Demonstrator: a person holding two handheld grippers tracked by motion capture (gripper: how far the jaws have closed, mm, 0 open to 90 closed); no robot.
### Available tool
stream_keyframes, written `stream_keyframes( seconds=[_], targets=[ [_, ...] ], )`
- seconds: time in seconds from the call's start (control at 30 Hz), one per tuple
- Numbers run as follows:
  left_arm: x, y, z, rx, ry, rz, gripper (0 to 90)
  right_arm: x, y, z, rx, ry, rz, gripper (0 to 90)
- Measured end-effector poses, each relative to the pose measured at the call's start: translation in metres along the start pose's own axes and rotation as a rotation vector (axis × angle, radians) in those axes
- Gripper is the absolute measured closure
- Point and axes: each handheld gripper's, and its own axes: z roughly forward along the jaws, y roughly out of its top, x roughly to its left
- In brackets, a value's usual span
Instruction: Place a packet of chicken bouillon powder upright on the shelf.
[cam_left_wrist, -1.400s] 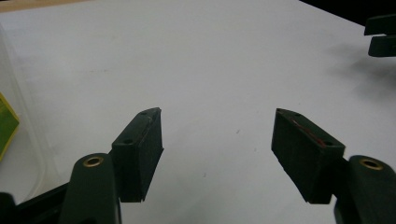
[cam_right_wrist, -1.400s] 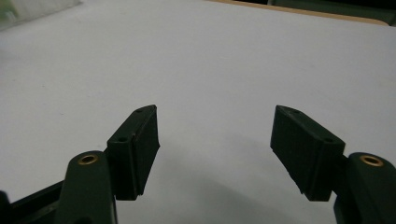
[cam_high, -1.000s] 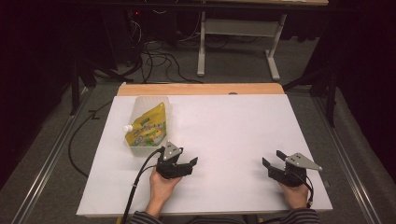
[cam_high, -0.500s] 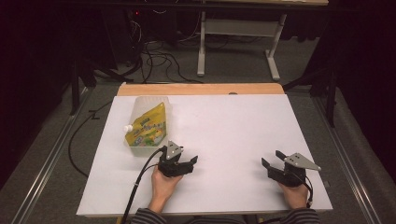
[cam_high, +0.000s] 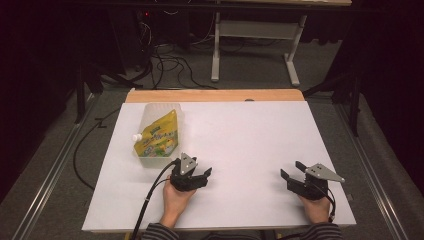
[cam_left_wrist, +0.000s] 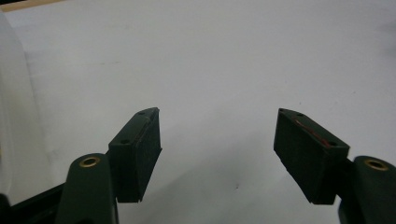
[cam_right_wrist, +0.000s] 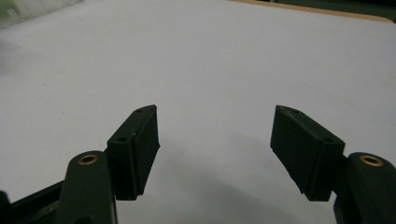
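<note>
L gripper (cam_high: 196, 176) rests on the white table (cam_high: 250, 135) at approx. 7 o'clock from table ctr, jaws wide apart w/ nothing between them; R gripper (cam_high: 295, 175) sits at approx. 4 o'clock, well apart from L, jaws likewise wide and empty. Clear plastic container (cam_high: 150, 157) holding a yellow-green spouted pouch (cam_high: 159, 136) lies at approx. 10 o'clock, just beyond L gripper at its 11 o'clock, not touching it; container wall shows blurred at left edge of left gripper view
</note>
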Motion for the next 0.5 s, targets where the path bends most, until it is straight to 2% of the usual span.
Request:
stream_keyframes(
  seconds=[0.1, 0.27, 0.4, 0.5],
  targets=[
    [0.0010, 0.0000, 0.0009, 0.011, 0.007, -0.008, 32.7, 0.0014, -0.0003, -0.0005, -0.002, -0.002, 0.000, 32.9],
    [-0.0016, -0.0006, 0.0001, 0.004, 0.012, 0.011, 32.3, 0.0001, -0.0002, -0.0001, -0.003, 0.001, 0.000, 32.8],
    [0.0005, -0.0011, -0.0006, -0.007, 0.010, -0.011, 31.9, 0.0026, -0.0001, 0.0003, 0.003, -0.006, -0.016, 33.1],
    [0.0022, -0.0013, -0.0011, -0.011, 0.005, -0.025, 32.0, 0.0003, 0.0005, 0.0015, 0.012, 0.003, -0.006, 33.1]
  ],
)
